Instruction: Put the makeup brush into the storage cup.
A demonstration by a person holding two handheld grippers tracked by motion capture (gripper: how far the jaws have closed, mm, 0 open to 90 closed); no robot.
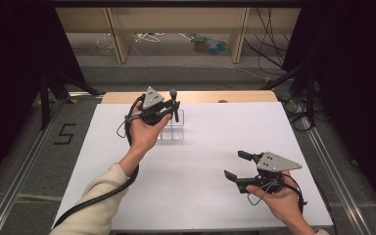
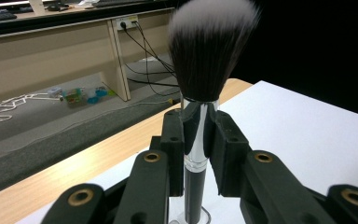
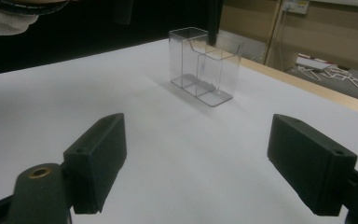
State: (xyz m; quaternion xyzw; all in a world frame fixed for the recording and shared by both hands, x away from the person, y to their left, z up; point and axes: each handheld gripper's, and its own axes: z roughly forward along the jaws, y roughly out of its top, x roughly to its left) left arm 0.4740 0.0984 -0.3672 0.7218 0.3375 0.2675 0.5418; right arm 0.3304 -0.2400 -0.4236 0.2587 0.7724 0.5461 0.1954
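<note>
The makeup brush (image 2: 200, 93) is being held upright in the left gripper (image 1: 169, 108), jaws clamped on its silver ferrule, right above the clear organizer (image 3: 205, 65), so its long axis is already being lined up with the compartments below. Off to the organizer's right, the right gripper (image 1: 237, 165) is being kept well apart with jaws wide and nothing between them, and plenty of bare white table (image 1: 200, 196) is being left around it.

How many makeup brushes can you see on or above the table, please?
1: the makeup brush stands upright, clamped at its silver collar by the left gripper, beside the clear organizer.
</note>
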